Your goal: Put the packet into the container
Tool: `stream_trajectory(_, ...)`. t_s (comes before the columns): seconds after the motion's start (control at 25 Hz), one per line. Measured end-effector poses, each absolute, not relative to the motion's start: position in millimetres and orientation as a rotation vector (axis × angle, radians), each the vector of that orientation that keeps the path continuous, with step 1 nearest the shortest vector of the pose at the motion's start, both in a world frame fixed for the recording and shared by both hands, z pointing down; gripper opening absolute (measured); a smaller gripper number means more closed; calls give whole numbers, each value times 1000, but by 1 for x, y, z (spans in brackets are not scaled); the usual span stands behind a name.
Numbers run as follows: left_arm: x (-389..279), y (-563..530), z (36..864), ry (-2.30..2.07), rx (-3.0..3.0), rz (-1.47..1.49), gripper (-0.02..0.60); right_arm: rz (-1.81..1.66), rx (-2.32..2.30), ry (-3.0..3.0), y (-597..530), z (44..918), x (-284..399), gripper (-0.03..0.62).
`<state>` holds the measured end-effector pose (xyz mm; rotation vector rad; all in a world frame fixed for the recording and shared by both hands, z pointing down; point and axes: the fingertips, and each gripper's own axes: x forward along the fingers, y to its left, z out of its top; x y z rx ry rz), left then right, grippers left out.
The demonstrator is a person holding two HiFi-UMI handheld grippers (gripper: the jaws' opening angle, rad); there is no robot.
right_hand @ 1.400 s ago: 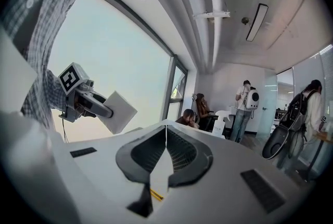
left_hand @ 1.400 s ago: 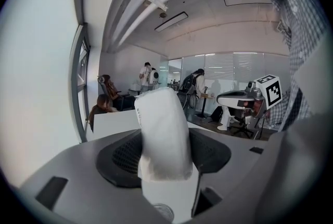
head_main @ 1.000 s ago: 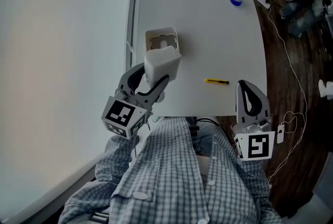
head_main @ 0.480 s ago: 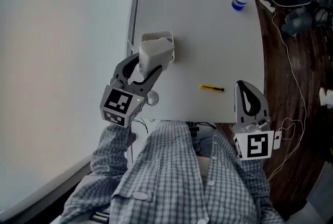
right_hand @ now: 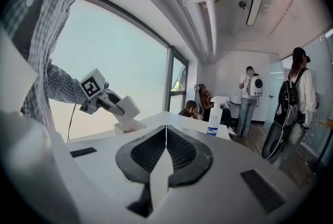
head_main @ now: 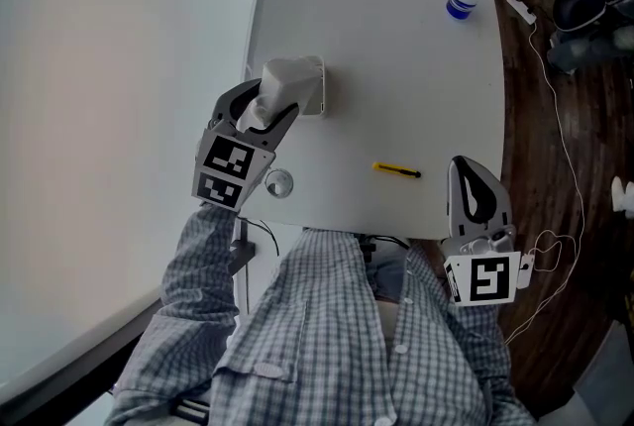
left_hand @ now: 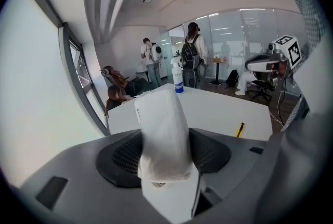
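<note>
We see the left gripper (head_main: 265,112) carried from the lower centre-left of the head view up and to the left, with its marker cube now higher in the frame. A second ago the packet (head_main: 287,80) it grips hung below the container (head_main: 319,89), leaving the opening bare. Now the packet covers that opening, and only the container's right rim shows. The small round thing (head_main: 278,183), earlier crowded by the gripper, now lies clear of it. With the view shifted, the yellow pen (head_main: 396,170) sits lower and further left.
</note>
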<state>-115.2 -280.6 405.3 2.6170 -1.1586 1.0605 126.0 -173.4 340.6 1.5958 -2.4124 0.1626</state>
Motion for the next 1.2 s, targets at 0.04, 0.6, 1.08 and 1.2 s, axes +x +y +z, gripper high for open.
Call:
stream_trajectory(0.04, -116, -283, 410, -1156, 2603, 1091, 268, 167, 1595, -2413, -174, 342, 129, 15)
stream_trajectory(0.6, -119, -308, 459, -1101, 2449, 1465, 268, 225, 1591, -2410, -174, 355, 146, 15)
stream_trajectory(1.08, -126, -316, 480, -1046, 2328, 1600, 268, 250, 1599, -2409, -175, 361, 149, 15)
stream_trajectory(1.2, -128, -315, 487, -1002, 2307, 1716, 268, 243, 1569, -2400, -174, 366, 151, 15)
